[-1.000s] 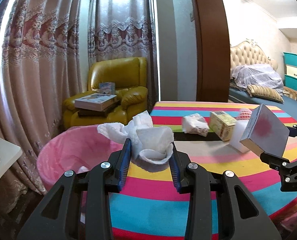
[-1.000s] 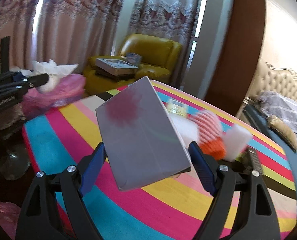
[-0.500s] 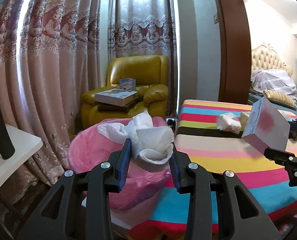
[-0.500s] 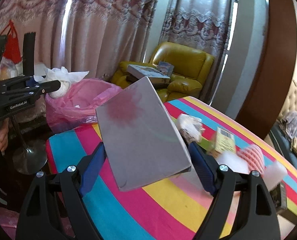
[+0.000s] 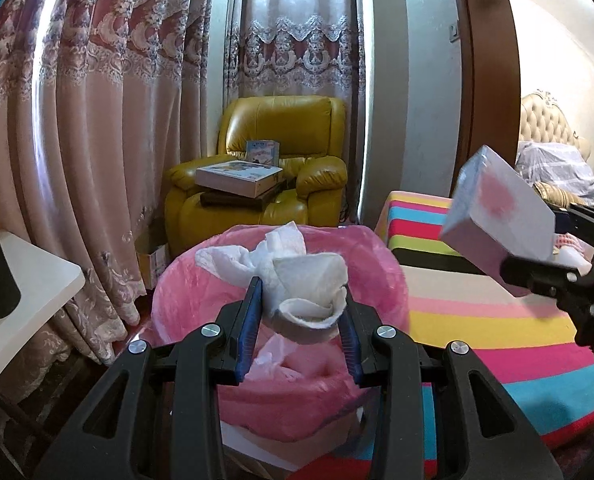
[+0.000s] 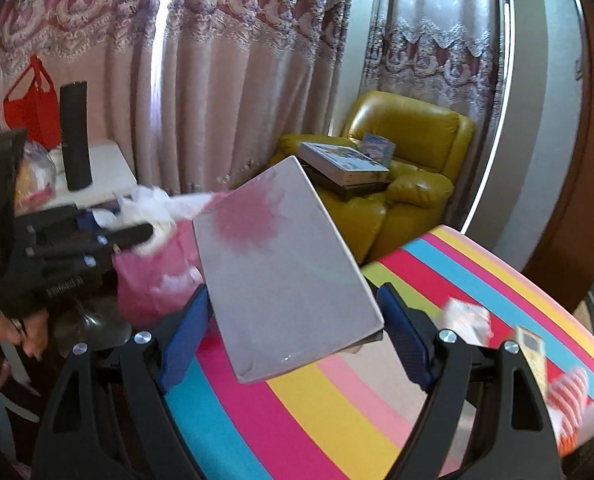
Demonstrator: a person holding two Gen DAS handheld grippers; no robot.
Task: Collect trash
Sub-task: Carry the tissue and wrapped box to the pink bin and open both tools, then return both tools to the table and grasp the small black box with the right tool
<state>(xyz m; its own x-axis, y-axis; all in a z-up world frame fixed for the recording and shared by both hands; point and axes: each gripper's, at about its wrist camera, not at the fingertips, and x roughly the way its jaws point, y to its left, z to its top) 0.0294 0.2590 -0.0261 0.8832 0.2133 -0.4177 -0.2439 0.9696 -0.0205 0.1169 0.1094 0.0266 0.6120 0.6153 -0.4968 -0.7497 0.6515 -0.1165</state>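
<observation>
My left gripper (image 5: 300, 312) is shut on a crumpled white tissue wad (image 5: 297, 276) and holds it over a bin lined with a pink bag (image 5: 201, 292). My right gripper (image 6: 293, 332) is shut on a flat white box with a pink blot (image 6: 277, 268), tilted, above the left end of the striped table (image 6: 337, 420). That box also shows in the left wrist view (image 5: 501, 220), to the right of the bin. In the right wrist view the left gripper (image 6: 137, 236) with the tissue (image 6: 153, 208) is over the pink bag (image 6: 153, 280).
A yellow armchair (image 5: 281, 168) with books stands behind the bin by the curtains. A white side table (image 5: 21, 304) with a black cylinder (image 6: 75, 136) is to the left. More litter lies on the striped table: a crumpled wrapper (image 6: 467, 316) and a small yellow box (image 6: 531, 356).
Both grippers have swung left off the table toward the bin. The tissue wad is now over the pink bag. The box has come closer to the bin's right side.
</observation>
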